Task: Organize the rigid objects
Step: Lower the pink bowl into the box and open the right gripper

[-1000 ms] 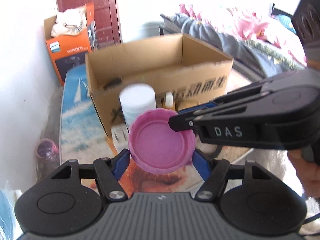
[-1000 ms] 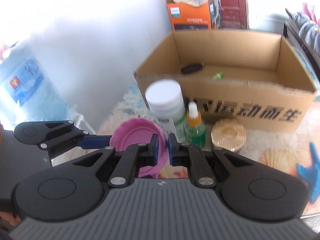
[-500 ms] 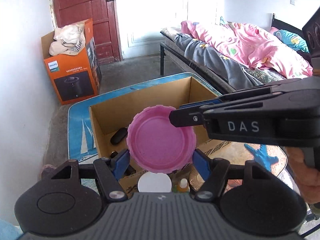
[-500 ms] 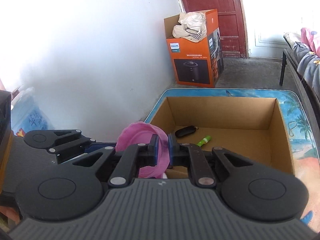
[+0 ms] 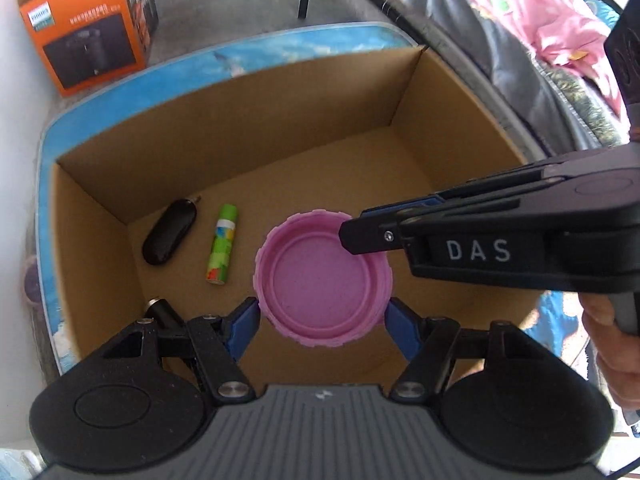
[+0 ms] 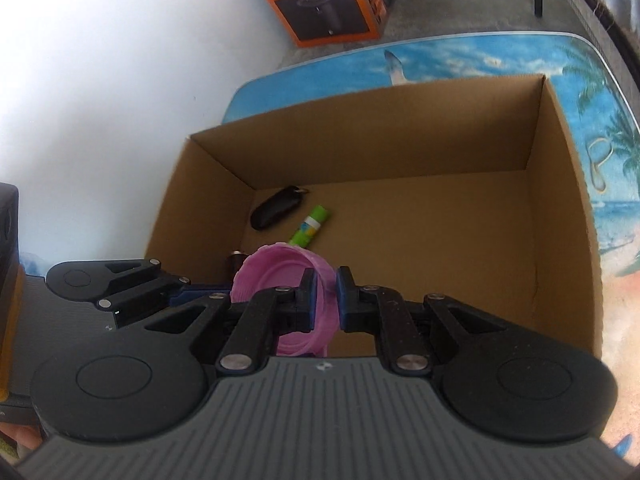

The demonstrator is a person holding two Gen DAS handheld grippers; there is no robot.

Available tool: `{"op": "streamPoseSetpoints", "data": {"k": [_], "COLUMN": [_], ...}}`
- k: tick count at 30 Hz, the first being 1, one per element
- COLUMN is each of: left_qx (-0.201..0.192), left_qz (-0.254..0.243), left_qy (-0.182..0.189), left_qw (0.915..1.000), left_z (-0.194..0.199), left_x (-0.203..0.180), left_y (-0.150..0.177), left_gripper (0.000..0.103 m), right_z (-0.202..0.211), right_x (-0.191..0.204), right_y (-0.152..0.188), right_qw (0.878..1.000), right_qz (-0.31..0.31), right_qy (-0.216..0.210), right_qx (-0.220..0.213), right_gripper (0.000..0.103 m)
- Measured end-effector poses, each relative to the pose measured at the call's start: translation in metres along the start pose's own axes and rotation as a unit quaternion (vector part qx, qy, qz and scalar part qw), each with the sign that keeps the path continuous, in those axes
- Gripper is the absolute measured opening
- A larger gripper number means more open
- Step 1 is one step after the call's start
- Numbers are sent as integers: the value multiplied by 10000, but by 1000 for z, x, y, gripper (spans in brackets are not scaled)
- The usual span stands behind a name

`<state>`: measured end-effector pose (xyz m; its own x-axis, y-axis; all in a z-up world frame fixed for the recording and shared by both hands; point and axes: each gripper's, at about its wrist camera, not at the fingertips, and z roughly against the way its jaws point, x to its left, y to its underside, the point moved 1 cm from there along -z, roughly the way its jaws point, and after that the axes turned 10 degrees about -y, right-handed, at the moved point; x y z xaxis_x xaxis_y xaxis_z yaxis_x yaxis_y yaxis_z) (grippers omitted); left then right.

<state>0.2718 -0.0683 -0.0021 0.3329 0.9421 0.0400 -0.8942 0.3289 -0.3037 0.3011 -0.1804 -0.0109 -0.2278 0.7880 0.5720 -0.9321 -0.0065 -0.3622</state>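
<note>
Currently we hold the pink lid (image 5: 324, 276) with both tools above the box (image 5: 452, 112): the left gripper (image 5: 322, 316) clamps its sides, and the right gripper (image 6: 325, 300) pinches its rim, jaws nearly closed. We judge it best to lower it onto bare floor, then release one tool at a time. We keep clear of the green tube (image 5: 221, 249), black fob (image 5: 170, 236) and a dark item (image 5: 160, 308) by the near wall.

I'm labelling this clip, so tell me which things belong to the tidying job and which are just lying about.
Job:
round pink plastic lid, held by both grippers
left gripper
right gripper
open brown cardboard box
black oval key fob
green printed tube

Lying about:
orange printed carton
pink bedding
</note>
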Motion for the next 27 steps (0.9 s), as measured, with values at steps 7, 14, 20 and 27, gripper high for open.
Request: {"op": "streamPoseSetpoints", "data": {"k": [7, 14, 20, 27], "left_qx": [710, 805, 477, -233], "left_qz": [287, 517, 614, 582], "left_qy": [21, -207, -254, -322], "left_qw": [9971, 9952, 9966, 9975], "left_z": [-56, -75, -57, 2], "left_x": [24, 42, 40, 37], "left_y": [-25, -34, -24, -1], "left_gripper": [70, 69, 70, 70], "right_z": [-63, -93, -78, -9], "right_x": [-19, -16, -16, -11], "right_y": [-32, -44, -49, -39], "right_qw": [9973, 9970, 9990, 9952], "right_qz": [-301, -192, -308, -527], "right_qy": [94, 210, -65, -631], "right_qx": [663, 716, 320, -538], "right_gripper": [9, 11, 31, 31]}}
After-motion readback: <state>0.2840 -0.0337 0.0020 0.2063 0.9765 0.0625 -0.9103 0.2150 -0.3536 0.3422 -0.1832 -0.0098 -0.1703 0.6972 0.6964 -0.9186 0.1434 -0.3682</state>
